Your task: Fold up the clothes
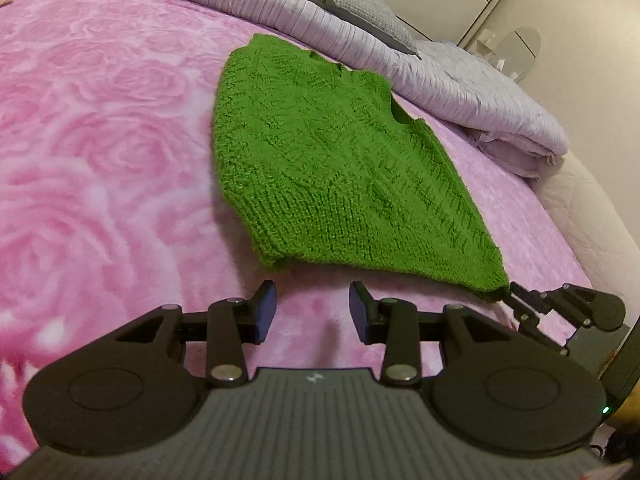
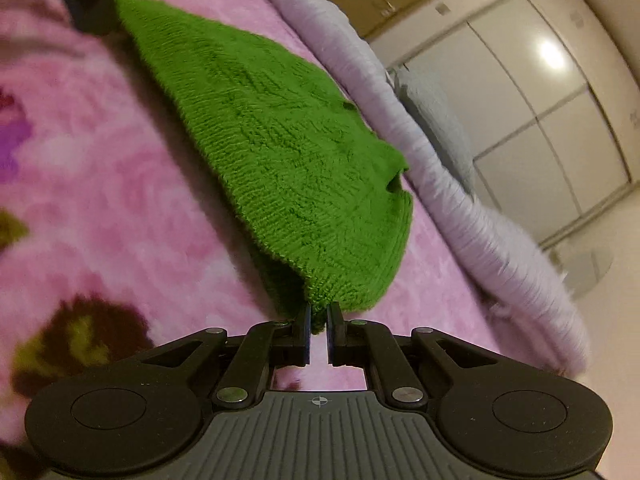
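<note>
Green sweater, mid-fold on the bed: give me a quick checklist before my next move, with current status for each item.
1. Right gripper clamped on the green sweater corner: ok, knit sits between its closed fingers.
2. Left gripper free to take the other corner: ok, open and empty, just short of the hem.
3. Left hem corner reachable: ok, it lies on the pink blanket ahead of the fingertips.
4. Sweater lying flat: ok on top; underside cannot tell.
5. Clear of the lilac duvet: ok, a strip of blanket shows between them.
</note>
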A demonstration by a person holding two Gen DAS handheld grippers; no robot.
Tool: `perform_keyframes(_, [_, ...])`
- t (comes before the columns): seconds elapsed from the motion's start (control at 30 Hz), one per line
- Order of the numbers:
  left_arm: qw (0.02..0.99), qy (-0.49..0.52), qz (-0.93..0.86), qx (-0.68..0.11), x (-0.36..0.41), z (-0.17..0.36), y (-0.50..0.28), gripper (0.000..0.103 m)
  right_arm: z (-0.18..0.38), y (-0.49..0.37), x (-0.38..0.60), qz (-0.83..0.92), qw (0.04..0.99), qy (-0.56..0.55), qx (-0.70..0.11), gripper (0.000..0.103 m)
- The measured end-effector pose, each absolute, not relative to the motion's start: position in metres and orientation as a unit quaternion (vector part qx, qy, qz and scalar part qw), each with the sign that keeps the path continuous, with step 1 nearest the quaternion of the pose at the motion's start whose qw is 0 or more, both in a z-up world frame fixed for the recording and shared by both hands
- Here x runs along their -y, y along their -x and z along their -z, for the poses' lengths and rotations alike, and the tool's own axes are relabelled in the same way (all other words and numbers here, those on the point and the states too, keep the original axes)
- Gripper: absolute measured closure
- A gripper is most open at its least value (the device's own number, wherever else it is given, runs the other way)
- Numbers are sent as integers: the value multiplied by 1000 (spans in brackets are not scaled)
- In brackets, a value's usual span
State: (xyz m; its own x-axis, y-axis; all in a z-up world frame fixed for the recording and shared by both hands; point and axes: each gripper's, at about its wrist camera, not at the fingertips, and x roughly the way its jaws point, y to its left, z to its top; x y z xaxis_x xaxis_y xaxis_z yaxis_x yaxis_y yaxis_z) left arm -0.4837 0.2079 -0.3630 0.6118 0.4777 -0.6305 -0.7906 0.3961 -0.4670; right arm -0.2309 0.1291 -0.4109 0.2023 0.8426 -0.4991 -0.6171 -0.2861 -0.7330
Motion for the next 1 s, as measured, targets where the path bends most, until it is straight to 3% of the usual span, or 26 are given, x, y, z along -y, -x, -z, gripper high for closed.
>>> perform_keyframes(0.23, [811,389,-390,-195,-206,365,482,68,413,243,-132,-626,578,505,136,98])
perform_keyframes(0.43, [812,394,-387,-190,-207,367,485,68,374,215,-121,-679,644,347,-58,99])
perform_keyframes(0.53, [813,393,-386,-189,-206,367,485,68,363,209,-109,-676,666,305,-79,101])
perform_keyframes(0.67, [814,392,-385,-187,-204,368,486,68,370,219,-106,-644,665,377,-25,95])
perform_keyframes(0.7, [815,392,-385,-186,-204,368,487,68,374,221,-107,-643,659,389,-13,85])
perform_keyframes(0.73, [815,392,-385,-185,-204,368,487,68,378,223,-108,-642,653,401,-1,82])
perform_keyframes(1.0, [823,365,-392,-189,-207,371,476,67,404,238,-128,-627,633,448,73,82])
